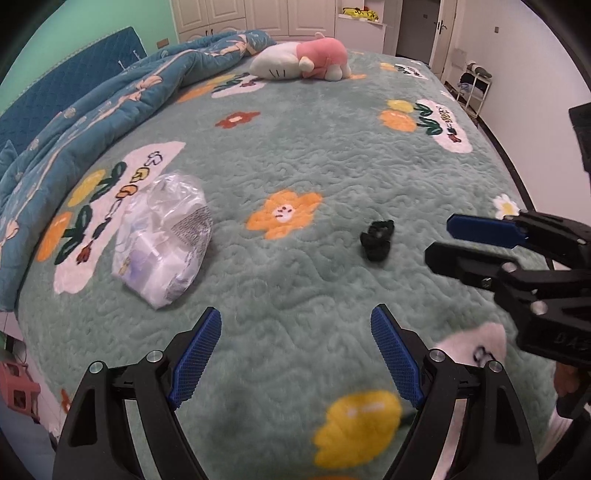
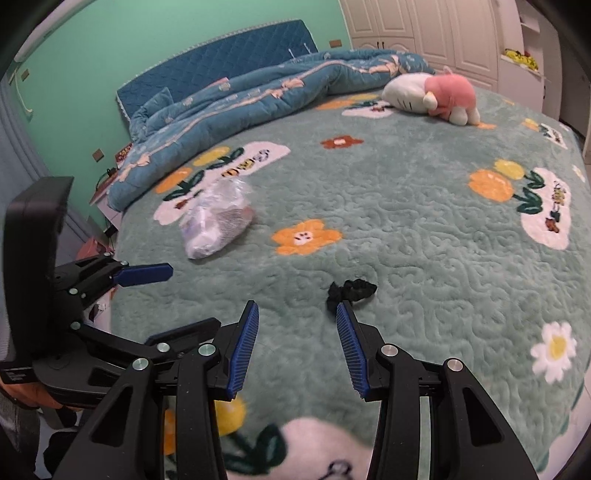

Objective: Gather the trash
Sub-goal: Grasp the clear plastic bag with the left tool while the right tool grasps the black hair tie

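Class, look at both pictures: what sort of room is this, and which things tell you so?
Most likely a bedroom: a wide bed under a green flowered fleece cover, a rumpled blue quilt against the padded blue headboard, and white wardrobe doors behind.

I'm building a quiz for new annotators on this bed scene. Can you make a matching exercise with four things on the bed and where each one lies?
Things:
1. clear plastic bag
2. black scrunchie
3. pink and white plush toy
4. blue quilt

Places:
A. bunched along the headboard side
B. far end of the bed, near the wardrobe
C. on the white patch with lettering and flowers
D. beside the orange flower, just ahead of the right gripper

Pairs: 1-C, 2-D, 3-B, 4-A
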A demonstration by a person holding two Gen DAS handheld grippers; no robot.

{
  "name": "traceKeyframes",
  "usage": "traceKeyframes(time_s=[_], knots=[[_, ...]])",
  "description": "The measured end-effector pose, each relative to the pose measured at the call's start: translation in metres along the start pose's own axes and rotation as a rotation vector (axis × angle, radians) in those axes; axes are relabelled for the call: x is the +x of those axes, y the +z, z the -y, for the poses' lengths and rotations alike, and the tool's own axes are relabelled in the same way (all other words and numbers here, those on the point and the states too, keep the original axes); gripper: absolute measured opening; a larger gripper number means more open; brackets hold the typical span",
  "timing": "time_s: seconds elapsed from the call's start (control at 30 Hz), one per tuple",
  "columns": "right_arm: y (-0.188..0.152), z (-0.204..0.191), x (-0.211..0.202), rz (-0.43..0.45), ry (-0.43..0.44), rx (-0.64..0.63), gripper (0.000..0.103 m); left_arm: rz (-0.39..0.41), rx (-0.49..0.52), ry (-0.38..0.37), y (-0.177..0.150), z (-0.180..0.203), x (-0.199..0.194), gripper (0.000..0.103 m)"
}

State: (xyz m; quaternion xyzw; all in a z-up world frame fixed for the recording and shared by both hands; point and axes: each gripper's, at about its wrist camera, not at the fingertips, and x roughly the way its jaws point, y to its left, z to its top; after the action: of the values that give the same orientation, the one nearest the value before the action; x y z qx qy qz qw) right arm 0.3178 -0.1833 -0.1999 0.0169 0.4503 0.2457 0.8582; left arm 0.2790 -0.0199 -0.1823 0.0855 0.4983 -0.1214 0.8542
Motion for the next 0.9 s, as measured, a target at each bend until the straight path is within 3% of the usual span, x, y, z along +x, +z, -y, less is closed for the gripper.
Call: traceKeyframes(time_s=[0.43,0.5,0.53,0.57,0.7,0.9], knots=[[0.007,0.035,0.090,-0.110,-0.057,-0.026,0.044,-0.042,-0.002,-0.013,0.016,-0.016,0.049,0.083],[0.004,0.035,0.098,-0.117,-0.075,-0.045,0.037,-0.049,-0.009,-0.016,0.015,-0.017,0.053,0.083],[0.003,0.035,0.100,-0.115,-0.098,-0.060,0.026,-0.049,-0.011,-0.019,0.016,-0.018,0.054,0.083],[0.003,0.036,0.100,-0.107,-0.112,-0.068,0.021,-0.050,-0.014,-0.018,0.015,-0.019,0.054,0.083],[0.008,0.038,0.094,-0.085,-0.077,-0.034,0.017,-0.027,-0.026,-0.011,0.016,-0.025,0.047,0.083],[0.027,0.000,0.096,-0.066,0.001,-0.092,0.017,0.014,-0.070,0.028,0.019,-0.058,0.031,0.083]])
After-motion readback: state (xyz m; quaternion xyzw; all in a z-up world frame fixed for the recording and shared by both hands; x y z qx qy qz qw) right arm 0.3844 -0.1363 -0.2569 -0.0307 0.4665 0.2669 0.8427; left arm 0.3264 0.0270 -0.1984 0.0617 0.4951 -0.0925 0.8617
